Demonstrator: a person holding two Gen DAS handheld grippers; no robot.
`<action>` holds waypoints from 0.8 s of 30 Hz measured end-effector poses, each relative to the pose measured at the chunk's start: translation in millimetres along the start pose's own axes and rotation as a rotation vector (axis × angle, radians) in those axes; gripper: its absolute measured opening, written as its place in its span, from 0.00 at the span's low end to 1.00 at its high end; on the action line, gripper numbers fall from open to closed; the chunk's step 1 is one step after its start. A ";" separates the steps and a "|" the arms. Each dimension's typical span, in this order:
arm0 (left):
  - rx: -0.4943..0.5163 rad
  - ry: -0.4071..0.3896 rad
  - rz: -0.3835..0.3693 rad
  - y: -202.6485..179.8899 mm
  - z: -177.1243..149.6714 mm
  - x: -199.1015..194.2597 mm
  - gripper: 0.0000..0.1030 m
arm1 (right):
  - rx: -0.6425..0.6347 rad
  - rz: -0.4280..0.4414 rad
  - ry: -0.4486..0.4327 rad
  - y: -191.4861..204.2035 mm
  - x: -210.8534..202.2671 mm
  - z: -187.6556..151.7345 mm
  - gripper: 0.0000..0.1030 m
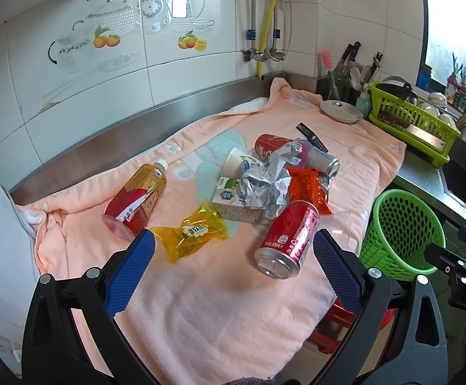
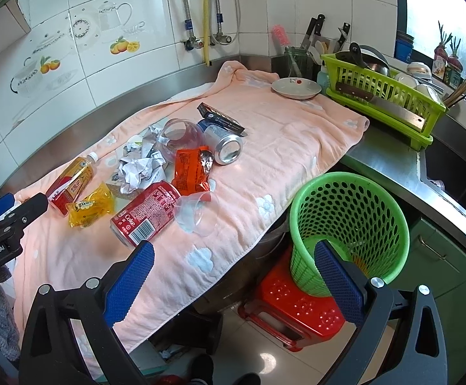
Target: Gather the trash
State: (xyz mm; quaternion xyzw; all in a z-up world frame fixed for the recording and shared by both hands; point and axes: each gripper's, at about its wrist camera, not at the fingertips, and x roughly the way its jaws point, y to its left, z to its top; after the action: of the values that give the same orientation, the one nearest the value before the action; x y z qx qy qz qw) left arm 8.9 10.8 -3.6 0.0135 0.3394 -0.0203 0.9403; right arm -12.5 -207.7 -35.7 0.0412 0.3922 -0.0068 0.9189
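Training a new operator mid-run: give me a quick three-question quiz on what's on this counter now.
1. True or false: the green basket stands on the pink towel.
2. Which lies nearest the left gripper? A) red Coke can B) white plate C) tea bottle
3. Fill in: the right gripper holds ____.

Key: 1 false, it sits on the red stool; 2 A; 3 nothing, jaws open.

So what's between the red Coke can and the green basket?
A clear plastic cup lies tipped beside the Coke can; past it, bare pink towel to the edge, then the green basket. Right wrist view shows it.
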 end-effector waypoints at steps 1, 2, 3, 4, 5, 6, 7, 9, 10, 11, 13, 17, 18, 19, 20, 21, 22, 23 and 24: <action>0.000 0.000 -0.002 -0.1 0.3 0.2 0.94 | 0.000 -0.003 0.000 -0.1 0.3 -0.1 0.94; 0.001 0.000 -0.004 -0.4 0.6 0.5 0.94 | 0.002 -0.006 0.000 -0.7 0.5 -0.3 0.94; 0.002 0.000 -0.004 -0.9 1.0 0.8 0.94 | 0.004 -0.010 -0.001 -0.6 0.4 -0.3 0.94; 0.003 0.000 -0.007 -1.1 1.0 0.9 0.94 | 0.006 -0.017 -0.002 -1.4 0.4 -0.4 0.94; 0.004 0.001 -0.009 -1.9 1.4 1.5 0.94 | 0.008 -0.020 -0.001 -2.0 0.5 -0.2 0.94; 0.006 0.001 -0.009 -2.7 1.7 2.0 0.94 | 0.011 -0.024 -0.001 -3.2 0.6 -0.4 0.94; 0.009 0.002 -0.011 -3.7 2.2 3.0 0.94 | 0.012 -0.031 -0.002 -3.7 0.9 -0.1 0.94; 0.014 0.001 -0.014 -5.9 2.7 3.8 0.94 | 0.014 -0.036 -0.002 -4.5 1.0 -0.5 0.94; 0.016 0.002 -0.017 -7.1 3.4 4.8 0.94 | 0.017 -0.038 -0.001 -5.5 1.1 -0.6 0.94; 0.017 0.003 -0.020 -7.5 3.5 5.2 0.94 | 0.021 -0.041 0.000 -6.7 1.3 -0.8 0.94; 0.023 0.002 -0.024 -9.9 4.3 6.2 0.94 | 0.026 -0.044 0.001 -8.1 1.6 -1.1 0.94; 0.033 0.006 -0.035 -13.7 5.0 9.1 0.94 | 0.036 -0.050 0.007 -11.0 2.4 -1.7 0.94; 0.035 0.008 -0.038 -14.2 5.1 9.6 0.94 | 0.037 -0.052 0.007 -11.4 2.7 -1.9 0.94; 0.037 0.009 -0.041 -14.9 5.1 10.3 0.94 | 0.039 -0.053 0.009 -11.4 2.8 -2.1 0.94; 0.038 0.010 -0.043 -15.0 5.0 10.8 0.94 | 0.041 -0.054 0.010 -11.7 3.2 -2.2 0.94; 0.039 0.012 -0.044 -15.1 5.1 11.5 0.94 | 0.043 -0.056 0.010 -12.1 3.5 -2.2 0.94; 0.040 0.013 -0.046 -14.9 5.1 11.9 0.94 | 0.046 -0.055 0.011 -12.5 3.6 -2.5 0.94; 0.043 0.014 -0.048 -15.0 4.9 12.7 0.94 | 0.047 -0.054 0.011 -12.6 4.1 -2.3 0.94; 0.044 0.015 -0.048 -15.0 4.8 13.6 0.94 | 0.048 -0.055 0.012 -12.4 4.5 -2.4 0.94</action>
State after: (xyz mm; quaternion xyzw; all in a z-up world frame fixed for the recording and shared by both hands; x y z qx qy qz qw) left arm 21.7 -4.8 -8.7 0.0262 0.3463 -0.0501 0.9364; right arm -11.6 -219.8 -41.5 0.0525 0.3984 -0.0414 0.9148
